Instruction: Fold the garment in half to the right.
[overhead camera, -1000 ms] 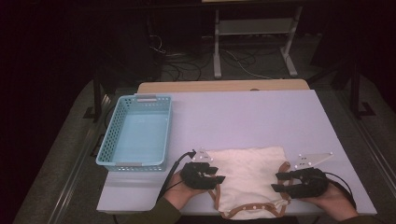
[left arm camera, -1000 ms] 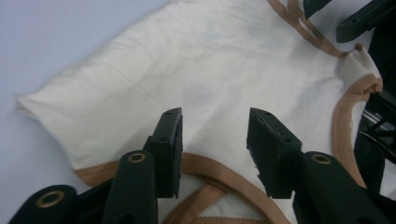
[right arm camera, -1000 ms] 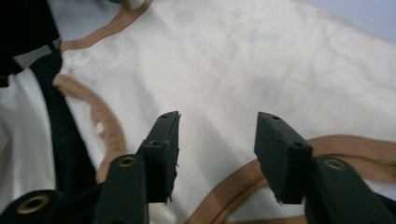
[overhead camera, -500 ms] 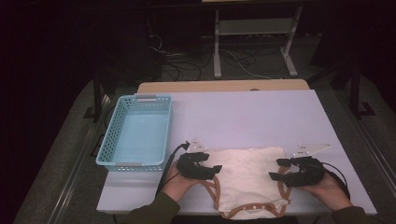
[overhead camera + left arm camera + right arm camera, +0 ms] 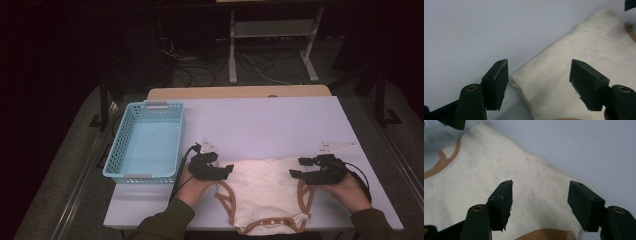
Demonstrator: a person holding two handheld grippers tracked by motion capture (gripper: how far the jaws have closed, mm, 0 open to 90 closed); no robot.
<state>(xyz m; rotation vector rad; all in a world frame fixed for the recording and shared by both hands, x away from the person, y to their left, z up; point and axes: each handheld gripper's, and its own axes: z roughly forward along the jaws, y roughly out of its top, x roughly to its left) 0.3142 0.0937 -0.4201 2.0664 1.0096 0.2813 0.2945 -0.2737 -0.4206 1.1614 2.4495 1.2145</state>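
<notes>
The bodysuit [image 5: 267, 192] is lying flat at the table's [image 5: 280, 125] near edge. Both grippers, left [image 5: 225, 170] and right [image 5: 297, 169], are sitting at its far corners with jaws released, having just been opening, nothing pinched; probably lining up for a fold.

One cream garment [image 5: 265, 192], one blue basket [image 5: 146, 145], two grippers: left gripper [image 5: 225, 170], right gripper [image 5: 298, 168].
</notes>
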